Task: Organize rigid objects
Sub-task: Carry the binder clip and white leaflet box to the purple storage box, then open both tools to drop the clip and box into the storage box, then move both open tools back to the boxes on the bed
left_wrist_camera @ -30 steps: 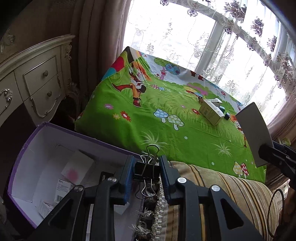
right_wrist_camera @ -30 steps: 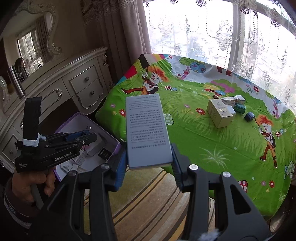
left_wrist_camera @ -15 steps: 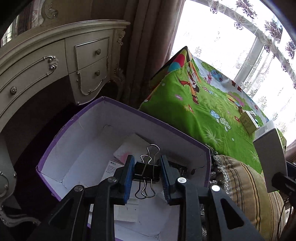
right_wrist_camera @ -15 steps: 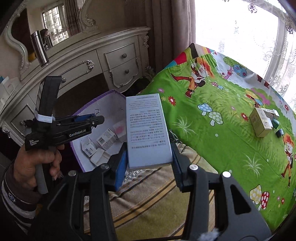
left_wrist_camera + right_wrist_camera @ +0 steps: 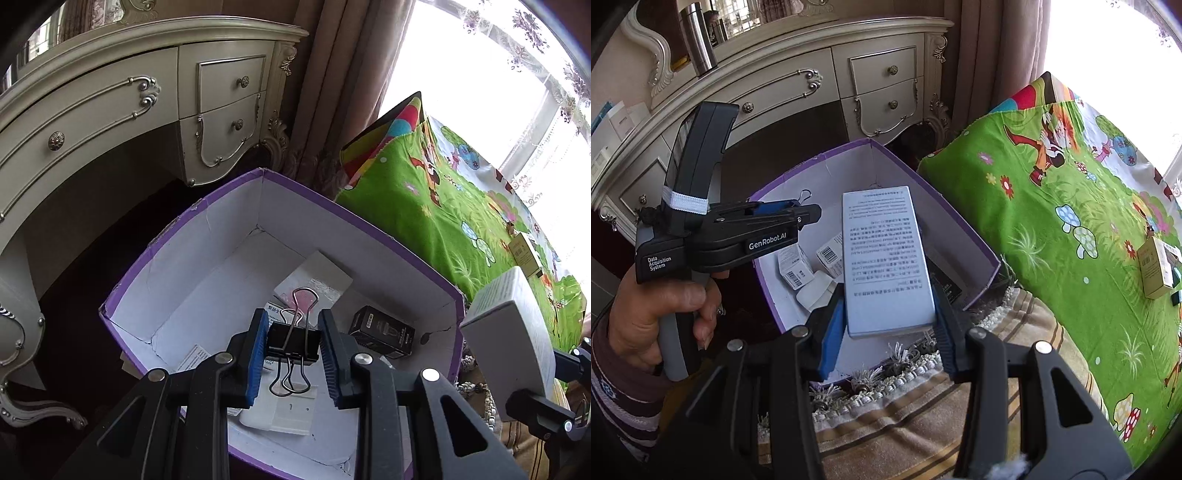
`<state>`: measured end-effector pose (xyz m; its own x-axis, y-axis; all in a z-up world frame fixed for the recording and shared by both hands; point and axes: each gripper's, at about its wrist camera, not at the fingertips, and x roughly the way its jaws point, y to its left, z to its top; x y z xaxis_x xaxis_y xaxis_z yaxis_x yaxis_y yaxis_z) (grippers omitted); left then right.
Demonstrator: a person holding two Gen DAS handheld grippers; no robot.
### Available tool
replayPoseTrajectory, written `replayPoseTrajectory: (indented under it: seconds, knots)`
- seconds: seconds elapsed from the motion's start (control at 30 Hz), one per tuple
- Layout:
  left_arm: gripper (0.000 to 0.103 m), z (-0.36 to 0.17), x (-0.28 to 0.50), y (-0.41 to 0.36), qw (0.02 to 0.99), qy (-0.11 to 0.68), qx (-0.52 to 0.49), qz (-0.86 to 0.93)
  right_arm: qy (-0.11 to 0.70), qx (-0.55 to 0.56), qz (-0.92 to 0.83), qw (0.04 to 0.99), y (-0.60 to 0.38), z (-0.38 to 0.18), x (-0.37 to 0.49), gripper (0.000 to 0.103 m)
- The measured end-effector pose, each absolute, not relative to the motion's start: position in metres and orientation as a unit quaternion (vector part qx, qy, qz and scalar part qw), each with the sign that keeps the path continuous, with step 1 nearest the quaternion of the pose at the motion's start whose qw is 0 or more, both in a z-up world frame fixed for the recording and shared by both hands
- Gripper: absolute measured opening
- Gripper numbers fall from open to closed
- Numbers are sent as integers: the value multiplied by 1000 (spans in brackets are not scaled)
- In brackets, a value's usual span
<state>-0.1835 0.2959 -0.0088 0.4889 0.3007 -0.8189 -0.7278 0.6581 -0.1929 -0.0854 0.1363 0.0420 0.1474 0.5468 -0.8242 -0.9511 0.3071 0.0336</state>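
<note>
Purple-rimmed box (image 5: 373, 229) sits between cream dresser (image 5: 155, 107) and green cartoon cloth (image 5: 1071, 221)

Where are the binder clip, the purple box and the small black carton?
binder clip (image 5: 293, 341), left wrist view, black body
purple box (image 5: 354, 236), left wrist view, far inner wall
small black carton (image 5: 382, 330), left wrist view, top face

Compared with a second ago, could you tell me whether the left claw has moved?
Yes. The left claw, shut on the binder clip, moved from the striped cushion's edge to over the purple box.
</note>
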Motion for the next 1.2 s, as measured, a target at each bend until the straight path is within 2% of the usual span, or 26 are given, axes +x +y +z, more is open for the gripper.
replayPoseTrajectory:
  seconds: [0.3,0.37,0.43,0.5,0.9,1.2]
  knots:
    - [31,-16,-189,302,809,400,-289,319,390,-275,528,702,152,33,-88,48]
    - [37,-19,-187,302,806,405,-291,320,396,-276,524,702,152,31,-86,52]
    - [41,-21,-187,301,807,403,-296,315,398,-274,520,704,151,30,-83,62]
    - [44,-20,-187,301,808,403,-295,313,399,-270,517,708,149,30,-81,66]
    - [50,-16,-182,298,811,400,-291,311,389,-266,510,720,136,35,-75,68]
    - [54,-11,-164,290,817,397,-280,309,378,-227,478,760,104,52,-36,70]
